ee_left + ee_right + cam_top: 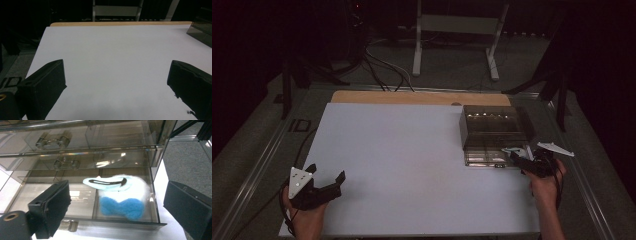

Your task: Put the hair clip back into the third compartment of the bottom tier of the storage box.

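A white board (412, 165) is lying on a wooden table (412, 97) in a dark room, with grey carpet, cables (382, 70) and a white stand (457, 30) sitting beyond it. The left gripper (326, 175) is resting at the board's near left corner with its jaws spread wide and holding nothing, while the right gripper (518, 156) is hovering at the front of the smoky drawer unit (494, 131) at the board's right edge, its jaws standing wide apart and gripping nothing. The right gripper view is showing what the high view is not resolving: the bottom drawer (82, 220) is standing pulled out, and a hair clip (122, 197), white fluff with a blue bow, is lying in its right compartment, clear of both jaws.
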Demonstrator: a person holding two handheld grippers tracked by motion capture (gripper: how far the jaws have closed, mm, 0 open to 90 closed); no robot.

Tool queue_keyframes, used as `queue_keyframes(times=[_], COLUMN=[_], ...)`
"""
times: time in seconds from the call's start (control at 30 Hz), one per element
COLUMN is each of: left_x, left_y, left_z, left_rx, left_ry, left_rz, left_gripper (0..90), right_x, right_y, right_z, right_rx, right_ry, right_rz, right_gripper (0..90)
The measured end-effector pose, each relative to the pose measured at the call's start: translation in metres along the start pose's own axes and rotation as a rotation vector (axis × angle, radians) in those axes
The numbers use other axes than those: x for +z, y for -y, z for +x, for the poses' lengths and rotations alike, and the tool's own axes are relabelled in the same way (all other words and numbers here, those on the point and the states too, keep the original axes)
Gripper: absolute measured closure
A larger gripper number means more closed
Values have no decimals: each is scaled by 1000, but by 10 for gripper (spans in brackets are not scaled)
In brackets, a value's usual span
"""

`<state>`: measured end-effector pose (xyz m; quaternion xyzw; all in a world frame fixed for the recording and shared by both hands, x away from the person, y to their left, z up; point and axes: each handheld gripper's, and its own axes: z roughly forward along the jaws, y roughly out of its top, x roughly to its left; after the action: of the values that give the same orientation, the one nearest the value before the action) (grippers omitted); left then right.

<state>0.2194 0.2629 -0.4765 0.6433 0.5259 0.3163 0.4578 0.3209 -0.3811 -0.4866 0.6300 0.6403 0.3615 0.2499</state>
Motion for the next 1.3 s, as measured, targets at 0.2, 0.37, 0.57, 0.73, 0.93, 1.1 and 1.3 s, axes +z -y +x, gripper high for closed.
queue_keyframes(times=[0.2, 0.37, 0.57, 0.73, 0.93, 1.1, 1.3], left_x=[0, 0, 0, -1, -1, 0, 0], left_y=[0, 0, 0, 0, 0, 0, 0], left_z=[0, 0, 0, 0, 0, 1, 1], left_rx=[-3, -3, -3, -3, -3, -4, -3], left_ry=[0, 0, 0, 1, 1, 1, 1], left_rz=[-3, -4, -5, -6, -6, -6, -6], left_gripper=[33, 33, 33, 33, 33, 33, 33], right_x=[-2, -5, -7, -9, -10, -11, -10], right_y=[1, 1, 1, 1, 2, 3, 5], right_z=[2, 4, 6, 8, 10, 11, 16], right_rx=[-17, -20, -29, -42, -56, -65, -89], right_ry=[-12, -16, -33, -47, -54, -67, -84], right_rz=[2, -2, -1, 0, 4, 10, 26], right_gripper=[35, 26, 6, 0, 0, 0, 0])
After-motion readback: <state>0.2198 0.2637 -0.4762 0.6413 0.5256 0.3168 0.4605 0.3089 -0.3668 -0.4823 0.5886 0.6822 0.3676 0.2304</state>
